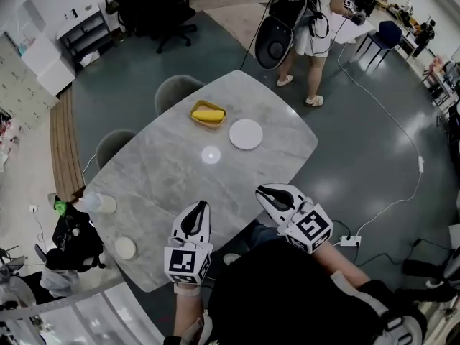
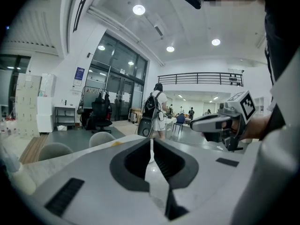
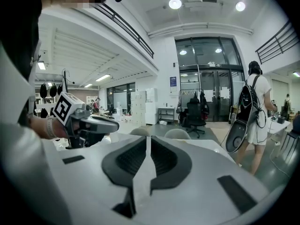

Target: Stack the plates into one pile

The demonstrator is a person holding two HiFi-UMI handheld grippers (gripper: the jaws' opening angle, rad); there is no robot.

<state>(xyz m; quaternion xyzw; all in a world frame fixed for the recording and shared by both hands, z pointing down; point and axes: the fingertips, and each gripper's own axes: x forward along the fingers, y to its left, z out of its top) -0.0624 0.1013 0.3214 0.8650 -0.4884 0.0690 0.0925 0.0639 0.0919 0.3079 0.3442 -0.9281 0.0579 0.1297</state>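
grey marble table point(image 1: 165, 171) carries a white plate point(image 1: 246, 134) near its far edge, a yellow dish point(image 1: 208, 113) just beside that plate toward the table's far corner, and a small pale dish point(image 1: 125, 248) well apart from both at the table's near left corner. the left gripper point(image 1: 199, 208) and the right gripper point(image 1: 266, 191) hang at the table's near edge, well apart from every plate. each claw is clenched with nothing between its jaws.
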